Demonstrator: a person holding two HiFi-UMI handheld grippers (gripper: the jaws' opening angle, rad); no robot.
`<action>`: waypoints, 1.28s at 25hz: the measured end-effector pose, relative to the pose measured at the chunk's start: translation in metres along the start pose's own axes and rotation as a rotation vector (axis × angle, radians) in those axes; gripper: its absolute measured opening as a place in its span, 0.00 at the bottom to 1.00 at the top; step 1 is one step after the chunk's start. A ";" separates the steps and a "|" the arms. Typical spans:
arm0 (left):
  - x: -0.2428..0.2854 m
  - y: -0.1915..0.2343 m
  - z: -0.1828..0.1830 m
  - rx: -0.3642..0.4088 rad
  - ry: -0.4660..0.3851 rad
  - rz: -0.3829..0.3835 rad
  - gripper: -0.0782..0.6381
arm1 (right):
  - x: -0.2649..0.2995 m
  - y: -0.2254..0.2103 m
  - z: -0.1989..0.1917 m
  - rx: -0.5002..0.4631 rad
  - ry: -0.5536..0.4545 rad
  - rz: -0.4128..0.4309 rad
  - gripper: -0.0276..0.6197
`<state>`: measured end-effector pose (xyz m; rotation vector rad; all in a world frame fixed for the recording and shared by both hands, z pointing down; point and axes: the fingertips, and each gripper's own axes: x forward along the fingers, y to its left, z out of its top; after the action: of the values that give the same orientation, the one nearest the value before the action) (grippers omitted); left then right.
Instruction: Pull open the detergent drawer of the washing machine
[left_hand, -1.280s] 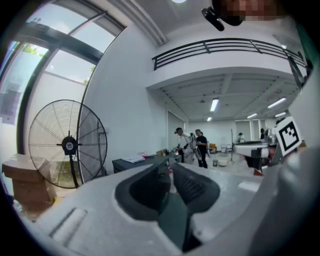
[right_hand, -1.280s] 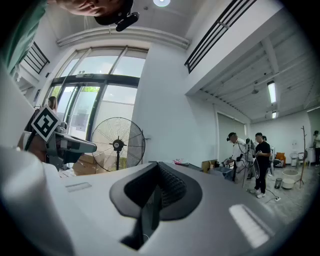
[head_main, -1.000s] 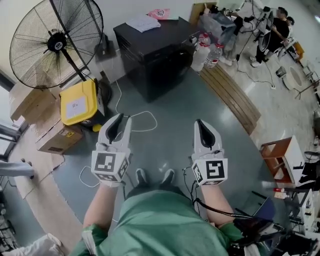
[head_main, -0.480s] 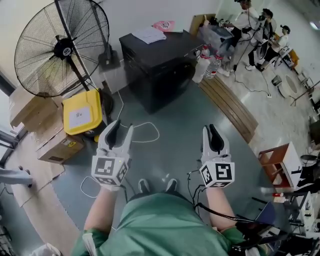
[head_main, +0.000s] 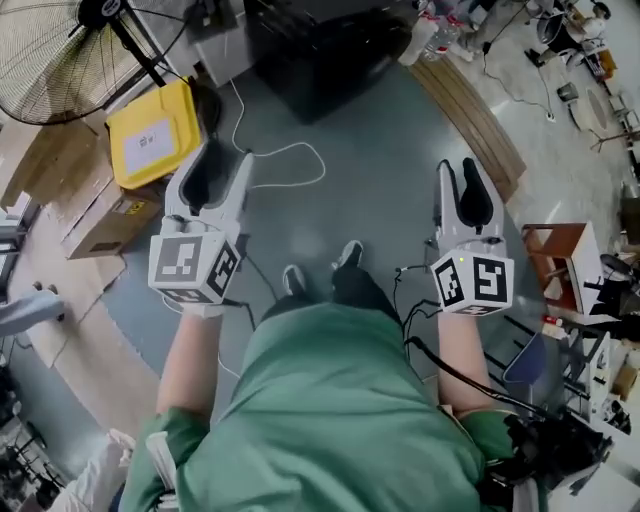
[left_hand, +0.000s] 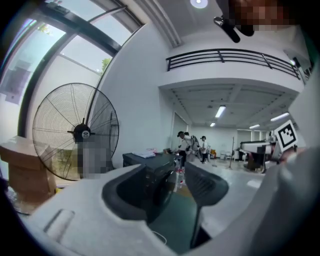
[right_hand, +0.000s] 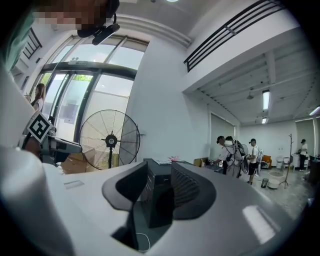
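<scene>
Standing on grey-green floor (head_main: 385, 215), looking steeply down, both grippers pointing ahead at roughly level.

Washing machine (head_main: 330, 45) is sitting at the top edge of the head view, a black cabinet well apart from both grippers. It's showing through the gap of each gripper's jaws in the gripper views. The front is too dark to pick out the detergent drawer, so I can't tell whether it is in or out.

Big pedestal fan (head_main: 50, 50) is standing left of the machine.

Containers: cardboard box (head_main: 95, 228) is lying flat with flaps shut, contents hidden. Yellow bin (head_main: 150, 130) is sitting just beside it with its lid on, contents hidden. Clear bottles (left_hand: 180, 178) are standing by the machine's right side; fill level unreadable.

Left gripper (head_main: 222, 165): jaws have just been opening, now standing wide apart, nothing between them.

Right gripper (head_main: 458, 180): jaws have just been opening too, narrower gap, nothing between them.

White cable (head_main: 300, 150) is looping on the floor ahead of the left gripper.
</scene>
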<state>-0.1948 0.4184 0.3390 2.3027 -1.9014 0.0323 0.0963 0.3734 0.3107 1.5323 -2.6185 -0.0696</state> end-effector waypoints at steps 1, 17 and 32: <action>0.004 0.004 -0.008 -0.013 0.016 -0.001 0.45 | 0.005 0.002 -0.007 0.009 0.015 0.001 0.25; 0.167 0.014 0.010 0.044 0.056 0.066 0.44 | 0.158 -0.083 -0.028 0.101 0.005 0.091 0.25; 0.302 0.001 0.033 0.066 0.091 0.132 0.44 | 0.296 -0.165 -0.037 0.137 0.017 0.235 0.24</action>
<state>-0.1397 0.1200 0.3416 2.1717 -2.0318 0.2150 0.1000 0.0350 0.3523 1.2414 -2.8203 0.1437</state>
